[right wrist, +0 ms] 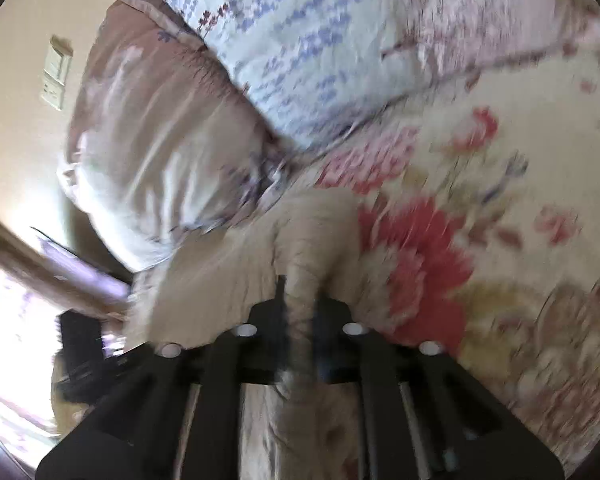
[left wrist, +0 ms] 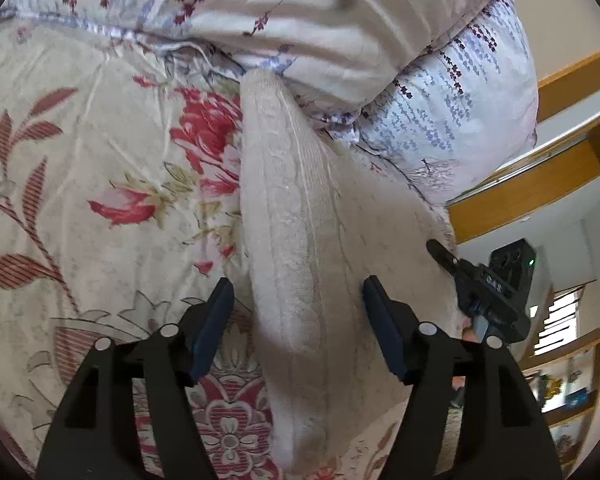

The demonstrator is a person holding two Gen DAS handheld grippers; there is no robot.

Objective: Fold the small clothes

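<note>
Black left gripper (left wrist: 298, 316) is straddling, jaws wide, the soft beige knitted garment (left wrist: 284, 208) lying on the floral bedspread (left wrist: 100, 160); right gripper (right wrist: 300, 300) is pinching its edge. Limp, light fabric; grip hems.

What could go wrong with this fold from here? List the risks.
1. The left gripper is open around the beige cloth without pressing it, so only the right gripper pinches a fold; a pull may drag the cloth askew.
2. The cloth's far end lies against the quilt and may snag there.
3. The right view is blurred, so how firmly that pinch holds is unclear; it could slip.
</note>
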